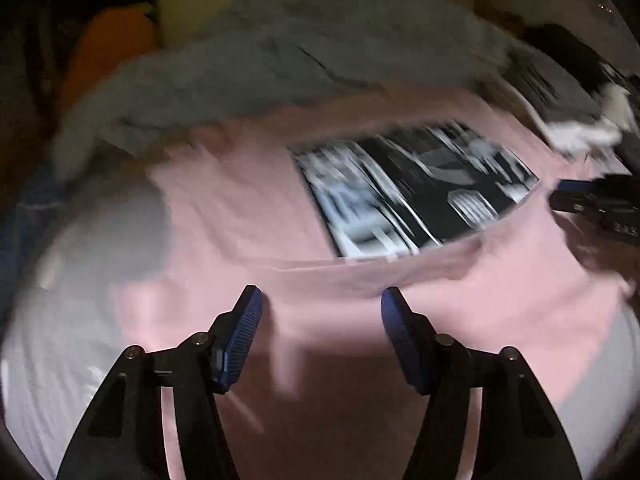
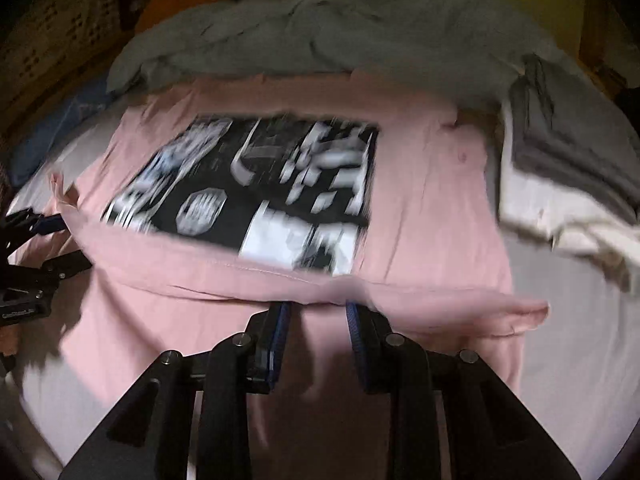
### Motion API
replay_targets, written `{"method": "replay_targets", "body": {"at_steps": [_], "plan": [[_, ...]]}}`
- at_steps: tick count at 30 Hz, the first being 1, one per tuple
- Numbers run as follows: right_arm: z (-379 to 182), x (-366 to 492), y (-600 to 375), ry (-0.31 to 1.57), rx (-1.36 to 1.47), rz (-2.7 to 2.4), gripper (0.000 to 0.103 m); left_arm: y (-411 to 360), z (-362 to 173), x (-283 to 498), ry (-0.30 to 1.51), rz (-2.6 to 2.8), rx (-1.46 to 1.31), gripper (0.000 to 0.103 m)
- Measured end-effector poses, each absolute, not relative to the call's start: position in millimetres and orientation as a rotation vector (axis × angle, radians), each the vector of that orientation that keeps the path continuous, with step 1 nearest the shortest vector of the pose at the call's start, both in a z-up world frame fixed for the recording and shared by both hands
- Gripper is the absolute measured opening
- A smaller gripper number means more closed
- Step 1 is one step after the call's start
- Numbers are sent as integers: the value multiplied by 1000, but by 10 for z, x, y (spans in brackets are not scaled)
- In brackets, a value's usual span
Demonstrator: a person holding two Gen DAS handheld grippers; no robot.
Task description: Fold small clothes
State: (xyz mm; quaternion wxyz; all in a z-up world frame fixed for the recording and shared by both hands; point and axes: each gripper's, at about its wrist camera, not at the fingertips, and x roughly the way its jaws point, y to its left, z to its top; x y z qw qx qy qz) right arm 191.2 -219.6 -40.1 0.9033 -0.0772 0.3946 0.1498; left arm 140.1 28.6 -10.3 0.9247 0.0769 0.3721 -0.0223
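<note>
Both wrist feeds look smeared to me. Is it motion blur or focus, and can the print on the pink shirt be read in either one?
Left wrist view: the pink shirt and its black print streak sideways while the left gripper stays sharp, so motion blur; dark fisheye corners. Right wrist view: same smear, print unreadable, right gripper crisp, shadow beneath it.

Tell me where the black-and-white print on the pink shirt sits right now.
The black-and-white print lies mid-frame in the right wrist view, on the pink shirt, just beyond its folded-over edge and nearer than the grey bedding.
</note>
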Motion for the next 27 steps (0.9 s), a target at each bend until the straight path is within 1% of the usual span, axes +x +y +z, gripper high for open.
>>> {"method": "replay_targets", "body": {"at_steps": [2, 5, 9, 12, 14, 17, 19, 22, 24, 25, 26, 27], "plan": [[-316, 1960, -2235, 754, -146, 277, 28, 370, -1, 1424, 711, -10, 146, 62], [-214, 1951, -2375, 744, -116, 253, 28, 503, 78, 1360, 707, 19, 115, 62], [-56, 1643, -2720, 708, -87, 230, 28, 667, 60, 937, 695, 48, 101, 63], [6, 1328, -3102, 692, -1, 195, 28, 921, -5, 576, 706, 73, -12, 63], [-25, 1119, -3350, 707, 82, 188, 29, 1103, -125, 312, 712, 64, -124, 63], [-186, 839, -3606, 730, 163, 192, 28, 1256, -319, 46, 741, 98, -192, 63], [-308, 701, -3711, 749, 200, 184, 28, 1314, -364, -10, 745, 73, -254, 63], [-446, 609, -3861, 796, 338, 228, 28, 1351, -330, -31, 704, -52, -365, 63], [-504, 626, -3895, 812, 426, 275, 28, 1379, -348, -36, 708, -61, -424, 63], [-533, 627, -3916, 808, 489, 289, 28, 1392, -372, -41, 715, -33, -431, 61], [-574, 629, -3913, 808, 537, 308, 29, 1402, -383, -40, 714, -9, -440, 53], [-620, 651, -3878, 819, 557, 318, 30, 1418, -387, -60, 706, 7, -451, 51]]}}
